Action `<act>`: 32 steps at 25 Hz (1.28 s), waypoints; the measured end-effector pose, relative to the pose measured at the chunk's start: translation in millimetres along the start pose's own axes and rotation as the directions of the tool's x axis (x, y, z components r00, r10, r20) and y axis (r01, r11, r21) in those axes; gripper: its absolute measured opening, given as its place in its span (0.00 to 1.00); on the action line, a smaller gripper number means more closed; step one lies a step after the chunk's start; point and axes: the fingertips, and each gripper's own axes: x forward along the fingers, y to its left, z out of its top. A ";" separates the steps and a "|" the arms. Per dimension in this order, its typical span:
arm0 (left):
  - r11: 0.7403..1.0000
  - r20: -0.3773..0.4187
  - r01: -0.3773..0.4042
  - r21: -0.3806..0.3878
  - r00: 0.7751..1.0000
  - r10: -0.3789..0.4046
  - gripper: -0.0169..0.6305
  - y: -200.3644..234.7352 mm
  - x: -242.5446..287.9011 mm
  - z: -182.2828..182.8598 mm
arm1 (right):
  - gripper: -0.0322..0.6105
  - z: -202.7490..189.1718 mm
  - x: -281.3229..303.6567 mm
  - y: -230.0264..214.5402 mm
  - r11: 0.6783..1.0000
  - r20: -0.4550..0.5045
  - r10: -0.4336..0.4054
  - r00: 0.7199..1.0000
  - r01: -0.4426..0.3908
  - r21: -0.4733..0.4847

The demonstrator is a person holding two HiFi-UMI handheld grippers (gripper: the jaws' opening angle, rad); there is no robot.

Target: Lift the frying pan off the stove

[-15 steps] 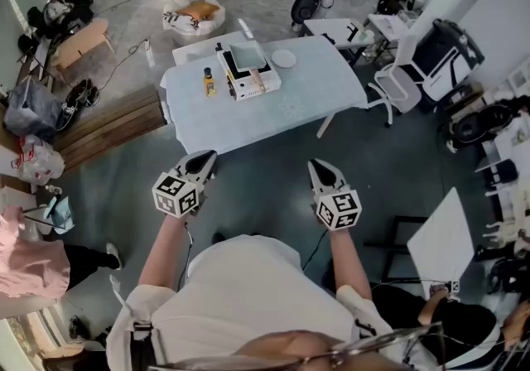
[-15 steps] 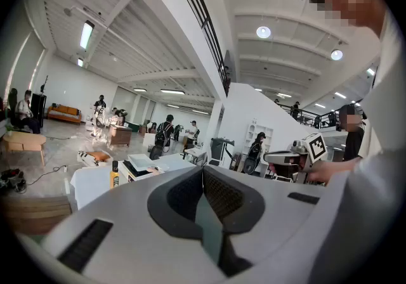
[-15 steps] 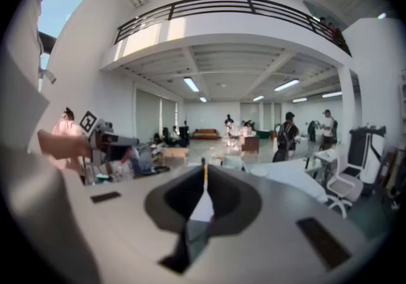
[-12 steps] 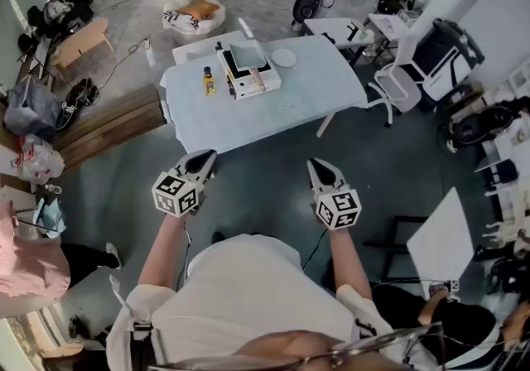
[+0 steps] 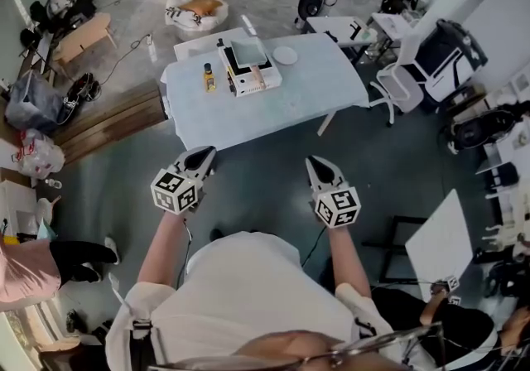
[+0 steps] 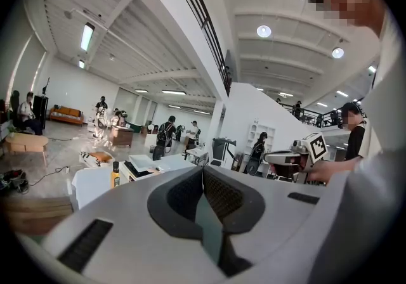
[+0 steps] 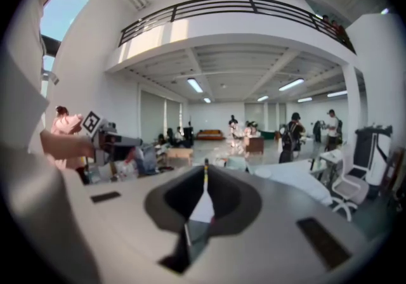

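The frying pan [image 5: 248, 53], grey and square with a brownish handle, sits on the white stove [image 5: 245, 84] on the cloth-covered table [image 5: 298, 100], far ahead of me. My left gripper [image 5: 204, 157] and right gripper [image 5: 318, 164] hang side by side over the floor, well short of the table. Both are shut with nothing between the jaws. In the left gripper view the shut jaws [image 6: 203, 170] point towards the table and stove [image 6: 141, 167]. The right gripper view shows its shut jaws [image 7: 205, 166] and the left gripper [image 7: 109, 141] beside it.
A yellow bottle [image 5: 209, 79] stands left of the stove and a white plate [image 5: 285, 55] lies to its right. A white office chair [image 5: 399, 89] stands at the table's right end. A wooden bench [image 5: 112, 125] lies to the left. A person in pink [image 5: 33, 266] is at the far left.
Both grippers stay where they were, still shut. The person in pink at the left edge has moved down and outward in the picture. The head view has shifted slightly.
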 end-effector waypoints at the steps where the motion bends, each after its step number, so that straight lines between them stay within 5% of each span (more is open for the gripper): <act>1: 1.000 0.000 -0.002 0.000 1.000 0.002 0.07 -2.8 0.6 -1.6 | 0.11 -1.4 -2.0 -0.8 1.000 0.002 0.004 1.000 -0.004 -0.001; 32: 0.993 0.011 -0.116 -0.022 0.993 0.116 0.08 -45.9 40.1 -27.4 | 0.11 -25.1 -1.1 -61.7 0.988 -0.001 0.152 0.988 -0.152 0.020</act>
